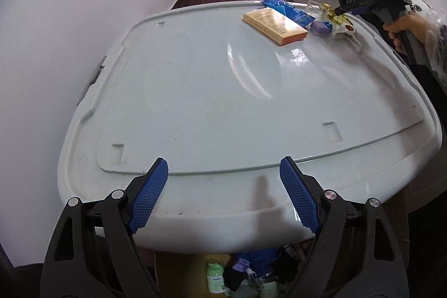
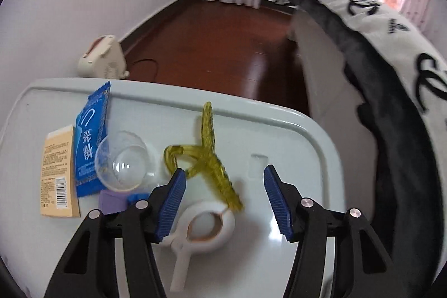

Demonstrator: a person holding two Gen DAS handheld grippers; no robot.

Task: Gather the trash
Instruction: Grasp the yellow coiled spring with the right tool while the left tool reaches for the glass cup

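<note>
Under the wide-open right gripper (image 2: 225, 201), the trash on the lid (image 2: 293, 130) reads near to far: a stiff white scoop (image 2: 195, 239) holding nothing visible, a light springy yellow clip (image 2: 208, 155) best pinched mid-strip, an empty, slippery clear cup (image 2: 123, 161), then a limp blue wrapper (image 2: 90, 136); the left gripper (image 1: 223, 197) gapes empty.

The right tool (image 2: 225, 198) hangs agape over a yellow ribbon (image 2: 208, 158) on the pale lid (image 2: 293, 136).
</note>
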